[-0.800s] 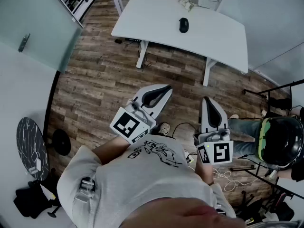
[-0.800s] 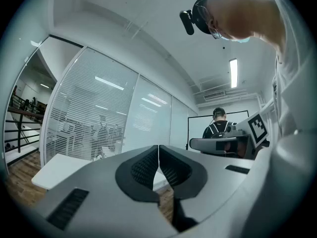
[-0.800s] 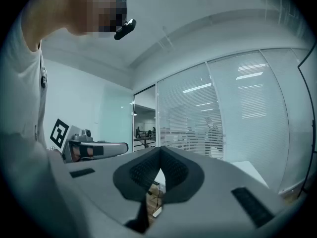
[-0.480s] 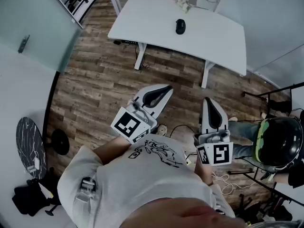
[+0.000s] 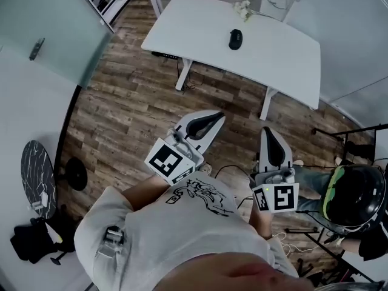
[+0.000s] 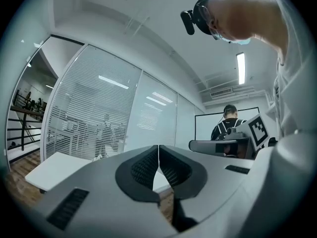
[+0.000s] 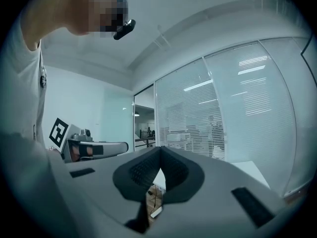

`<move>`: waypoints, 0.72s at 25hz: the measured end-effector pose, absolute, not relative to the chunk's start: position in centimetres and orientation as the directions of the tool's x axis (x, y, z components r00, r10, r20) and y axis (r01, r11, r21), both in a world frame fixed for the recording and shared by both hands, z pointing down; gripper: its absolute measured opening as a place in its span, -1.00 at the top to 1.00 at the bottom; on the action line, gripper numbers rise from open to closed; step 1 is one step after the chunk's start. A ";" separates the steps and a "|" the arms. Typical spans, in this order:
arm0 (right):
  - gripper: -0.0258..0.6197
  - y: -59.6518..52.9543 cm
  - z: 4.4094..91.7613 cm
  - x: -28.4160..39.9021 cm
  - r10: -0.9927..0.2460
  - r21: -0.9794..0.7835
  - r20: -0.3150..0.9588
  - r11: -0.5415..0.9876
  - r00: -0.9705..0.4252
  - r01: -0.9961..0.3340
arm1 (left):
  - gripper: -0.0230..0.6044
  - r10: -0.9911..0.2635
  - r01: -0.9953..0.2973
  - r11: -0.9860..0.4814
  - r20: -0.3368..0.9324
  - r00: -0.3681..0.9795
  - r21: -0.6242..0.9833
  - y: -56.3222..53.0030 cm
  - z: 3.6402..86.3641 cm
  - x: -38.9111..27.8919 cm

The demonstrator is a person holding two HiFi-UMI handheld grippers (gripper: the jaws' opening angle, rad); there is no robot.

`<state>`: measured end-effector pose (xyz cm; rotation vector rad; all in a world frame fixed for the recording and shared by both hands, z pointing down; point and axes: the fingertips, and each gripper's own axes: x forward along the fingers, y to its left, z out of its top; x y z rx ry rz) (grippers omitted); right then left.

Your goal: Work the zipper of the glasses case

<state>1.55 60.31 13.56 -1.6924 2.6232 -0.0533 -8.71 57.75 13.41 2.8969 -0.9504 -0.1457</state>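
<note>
A dark glasses case (image 5: 235,39) lies on the white table (image 5: 285,47) at the far end of the room, well away from both grippers. My left gripper (image 5: 212,117) is held in front of the person's chest, its jaws shut with nothing between them. My right gripper (image 5: 271,136) hangs beside it, also shut and empty. In the left gripper view the dark pads (image 6: 143,168) meet at the tip of the left gripper (image 6: 158,152). In the right gripper view the right gripper (image 7: 159,155) is closed the same way. The case shows in neither gripper view.
A small pale object (image 5: 242,6) sits at the table's back edge. Wooden floor (image 5: 133,102) lies between me and the table. Another person in a dark helmet (image 5: 354,190) is at the right, with cables (image 5: 291,230) on the floor. A round dark stand (image 5: 39,177) is at the left.
Both grippers keep the same pose in front of the chest. The head view has shifted slightly, so the table sits a little lower and further right in the picture.
</note>
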 end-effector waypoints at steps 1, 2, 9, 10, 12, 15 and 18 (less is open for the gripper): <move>0.91 59.8 13.5 1.6 -0.910 -0.040 0.001 0.415 -0.416 -0.909 | 0.86 -0.597 -0.588 -0.800 -0.064 0.799 0.116 57.3 13.4 -8.7; 0.91 59.3 13.6 1.7 -0.909 -0.043 0.000 0.417 -0.417 -0.908 | 0.86 -0.599 -0.590 -0.799 -0.065 0.798 0.119 56.7 13.5 -8.6; 0.91 53.5 14.5 1.9 -0.908 -0.055 0.010 0.417 -0.418 -0.907 | 0.86 -0.600 -0.589 -0.797 -0.067 0.797 0.131 51.0 14.4 -8.4; 0.91 52.5 14.6 1.9 -0.909 -0.055 0.011 0.415 -0.416 -0.908 | 0.86 -0.600 -0.589 -0.797 -0.065 0.797 0.132 50.0 14.5 -8.4; 0.91 50.4 14.5 1.9 -0.910 -0.055 0.014 0.413 -0.414 -0.909 | 0.86 -0.599 -0.588 -0.798 -0.064 0.798 0.133 47.8 14.5 -8.4; 0.91 46.8 14.4 1.5 -0.909 -0.048 0.018 0.415 -0.416 -0.909 | 0.86 -0.598 -0.586 -0.800 -0.075 0.798 0.129 44.1 14.1 -8.8; 0.91 43.0 14.2 0.3 -0.909 -0.047 0.017 0.415 -0.416 -0.909 | 0.86 -0.596 -0.585 -0.801 -0.084 0.799 0.126 40.5 13.7 -9.8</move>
